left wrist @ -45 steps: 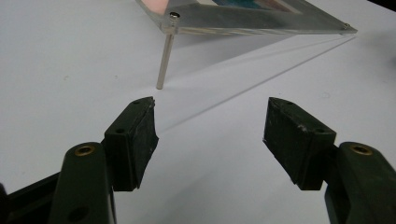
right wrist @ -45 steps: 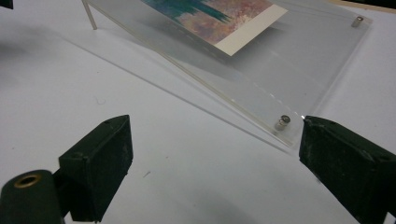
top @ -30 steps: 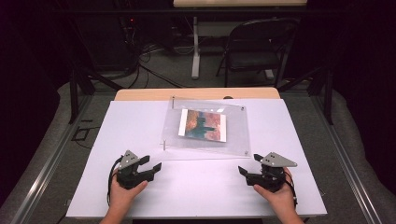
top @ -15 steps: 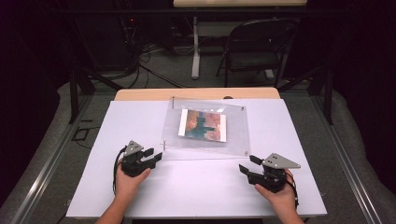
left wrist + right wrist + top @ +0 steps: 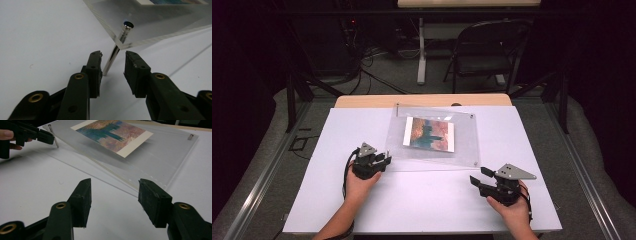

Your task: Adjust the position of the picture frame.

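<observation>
A clear acrylic frame (image 5: 464,142) holding a teal and orange picture (image 5: 429,133) lies mid-table. At its near-left corner (image 5: 122,43) a thin metal pin (image 5: 113,55) leans up through the sheet, which sits raised off the table there. My left gripper (image 5: 384,159) is at that corner, open, its jaws on either side of the pin (image 5: 56,143) without touching it. My right gripper (image 5: 477,180) is open and holds nothing, a short way before the frame's near-right corner. In the right gripper view the frame's edge (image 5: 150,176) lies just beyond the jaws.
The white table top (image 5: 422,200) stretches bare in front of both hands. A short metal post (image 5: 190,137) sits in the frame's far corner. Behind the table are a folding chair (image 5: 484,55), floor cables and dark curtains.
My left gripper has moved forward and to the right, up to the frame's near-left corner and its pin. The right gripper has barely shifted.
</observation>
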`<state>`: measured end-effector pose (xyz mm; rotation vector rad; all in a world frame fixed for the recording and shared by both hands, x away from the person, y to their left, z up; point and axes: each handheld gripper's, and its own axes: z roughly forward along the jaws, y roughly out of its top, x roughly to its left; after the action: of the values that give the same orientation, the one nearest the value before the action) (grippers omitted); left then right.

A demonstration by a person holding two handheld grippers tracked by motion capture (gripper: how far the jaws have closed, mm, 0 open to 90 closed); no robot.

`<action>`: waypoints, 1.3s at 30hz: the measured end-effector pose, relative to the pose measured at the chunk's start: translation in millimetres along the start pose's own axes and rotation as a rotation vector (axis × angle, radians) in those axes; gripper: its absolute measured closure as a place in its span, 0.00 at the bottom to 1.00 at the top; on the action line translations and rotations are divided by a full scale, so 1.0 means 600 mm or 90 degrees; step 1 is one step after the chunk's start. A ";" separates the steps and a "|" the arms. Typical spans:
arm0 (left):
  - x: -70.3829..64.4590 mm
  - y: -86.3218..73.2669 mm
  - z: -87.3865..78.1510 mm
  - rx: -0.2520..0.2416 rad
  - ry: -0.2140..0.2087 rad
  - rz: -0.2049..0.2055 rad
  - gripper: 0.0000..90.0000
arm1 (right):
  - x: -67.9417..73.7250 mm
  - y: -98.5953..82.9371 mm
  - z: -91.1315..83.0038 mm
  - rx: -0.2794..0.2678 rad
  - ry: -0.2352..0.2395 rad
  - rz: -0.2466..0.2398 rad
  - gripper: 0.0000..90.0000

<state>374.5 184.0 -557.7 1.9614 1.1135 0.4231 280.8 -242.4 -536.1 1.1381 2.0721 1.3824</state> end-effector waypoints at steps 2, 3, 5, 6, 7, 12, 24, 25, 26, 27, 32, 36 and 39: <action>0.001 0.001 0.003 0.004 -0.001 0.004 0.76 | -0.001 0.000 0.000 -0.003 0.003 0.002 0.49; 0.001 0.002 0.006 0.003 0.000 0.003 0.77 | -0.001 0.000 0.000 -0.002 0.003 0.004 0.49; 0.002 0.004 0.007 0.005 -0.003 0.004 0.79 | -0.002 -0.001 0.000 0.000 0.002 0.008 0.49; 0.002 0.005 0.008 0.003 -0.004 0.004 0.80 | -0.002 -0.001 0.000 0.000 0.002 0.009 0.49; 0.002 0.005 0.010 0.003 -0.005 0.000 0.80 | -0.003 -0.001 0.000 0.001 0.002 0.010 0.49; 0.003 0.008 0.017 0.005 -0.005 0.005 0.83 | -0.004 -0.002 0.001 0.004 0.005 0.016 0.49; 0.004 0.010 0.022 0.007 -0.008 0.015 0.88 | -0.007 -0.003 0.001 -0.001 0.008 0.024 0.50; 0.005 0.009 0.022 0.006 -0.011 0.015 0.88 | -0.007 -0.003 0.002 0.001 0.009 0.026 0.50; 0.005 0.009 0.022 0.006 -0.011 0.015 0.88 | -0.007 -0.003 0.002 0.001 0.009 0.026 0.50; 0.005 0.009 0.021 0.006 -0.012 0.016 0.89 | -0.008 -0.004 0.002 0.005 0.008 0.026 0.50; 0.007 0.010 0.022 0.004 -0.015 0.010 0.89 | -0.009 -0.004 0.002 0.004 0.008 0.030 0.50; 0.009 0.010 0.021 0.004 -0.018 0.003 0.90 | -0.011 -0.005 0.003 0.004 0.008 0.032 0.50; 0.008 0.011 0.020 0.005 -0.014 0.005 0.90 | -0.012 -0.005 0.003 0.005 0.008 0.034 0.50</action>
<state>388.2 180.2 -560.2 1.9743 1.0952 0.4007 284.8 -247.6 -540.3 1.1998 2.0725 1.4108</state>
